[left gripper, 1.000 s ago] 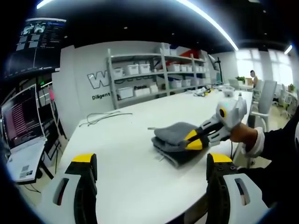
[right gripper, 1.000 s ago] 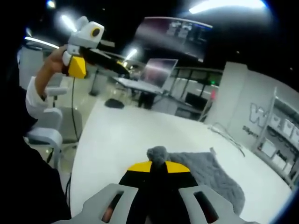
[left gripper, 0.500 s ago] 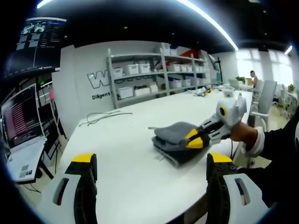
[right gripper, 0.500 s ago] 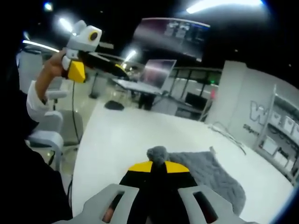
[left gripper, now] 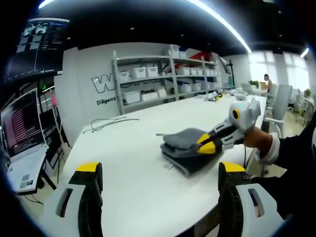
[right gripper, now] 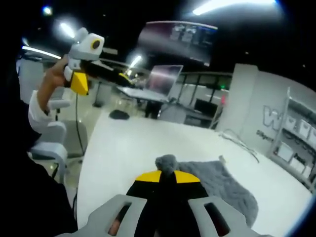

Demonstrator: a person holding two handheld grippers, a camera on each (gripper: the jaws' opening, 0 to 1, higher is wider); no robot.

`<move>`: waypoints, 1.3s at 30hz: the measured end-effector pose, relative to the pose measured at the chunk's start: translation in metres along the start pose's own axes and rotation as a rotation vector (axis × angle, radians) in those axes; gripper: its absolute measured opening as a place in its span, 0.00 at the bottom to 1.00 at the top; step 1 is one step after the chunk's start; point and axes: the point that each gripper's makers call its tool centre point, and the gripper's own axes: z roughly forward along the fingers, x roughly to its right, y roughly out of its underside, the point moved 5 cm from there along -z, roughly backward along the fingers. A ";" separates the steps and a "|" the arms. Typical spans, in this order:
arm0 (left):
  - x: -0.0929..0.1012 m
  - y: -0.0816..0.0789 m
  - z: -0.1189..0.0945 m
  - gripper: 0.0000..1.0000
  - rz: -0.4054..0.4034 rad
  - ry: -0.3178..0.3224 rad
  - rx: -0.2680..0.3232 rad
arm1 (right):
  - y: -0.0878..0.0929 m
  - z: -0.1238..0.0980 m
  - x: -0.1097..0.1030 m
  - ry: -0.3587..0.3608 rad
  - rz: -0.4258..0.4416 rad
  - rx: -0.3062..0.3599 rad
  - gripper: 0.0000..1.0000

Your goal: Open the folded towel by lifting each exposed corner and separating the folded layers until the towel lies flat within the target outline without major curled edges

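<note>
In the right gripper view the right gripper (right gripper: 167, 176) has its yellow-tipped black jaws clenched together on a bunched corner of the grey fleecy folded towel (right gripper: 217, 185), a small tuft of cloth standing up just above the tips; the rest of the towel spreads away from the jaws to the right across the white tabletop (right gripper: 128, 143). Further out in that view the left gripper (right gripper: 81, 59) is held up in the air at upper left by a hand (right gripper: 52, 86) with a white cuff, well apart from the towel, and behind it stand a laptop with a lit screen (right gripper: 162, 79) on another desk and a large dark wall screen (right gripper: 177, 37). In the left gripper view the left gripper (left gripper: 160, 173) shows its two jaws standing wide apart with nothing between them, above bare tabletop (left gripper: 128, 163); the towel (left gripper: 185, 145) lies beyond them, toward the right of the view, as a thick folded stack with its top layer raised at the near edge where the right gripper (left gripper: 210, 143) pinches it, a hand (left gripper: 254, 138) behind it. Further back lie loose cables (left gripper: 106, 124), and grey metal shelving with white bins (left gripper: 163, 79) lines the far wall
</note>
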 end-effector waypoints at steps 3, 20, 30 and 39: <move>0.001 0.000 0.001 0.96 0.001 0.002 -0.002 | 0.000 0.000 0.001 0.002 0.000 0.001 0.03; 0.001 0.001 0.002 0.96 0.003 -0.002 -0.007 | -0.004 -0.008 0.012 0.025 0.021 0.015 0.03; 0.001 0.002 0.002 0.96 0.004 -0.002 -0.008 | -0.005 -0.012 0.018 0.036 0.031 0.022 0.03; 0.001 0.002 0.002 0.96 0.005 -0.001 -0.008 | -0.005 -0.015 0.022 0.046 0.040 0.023 0.03</move>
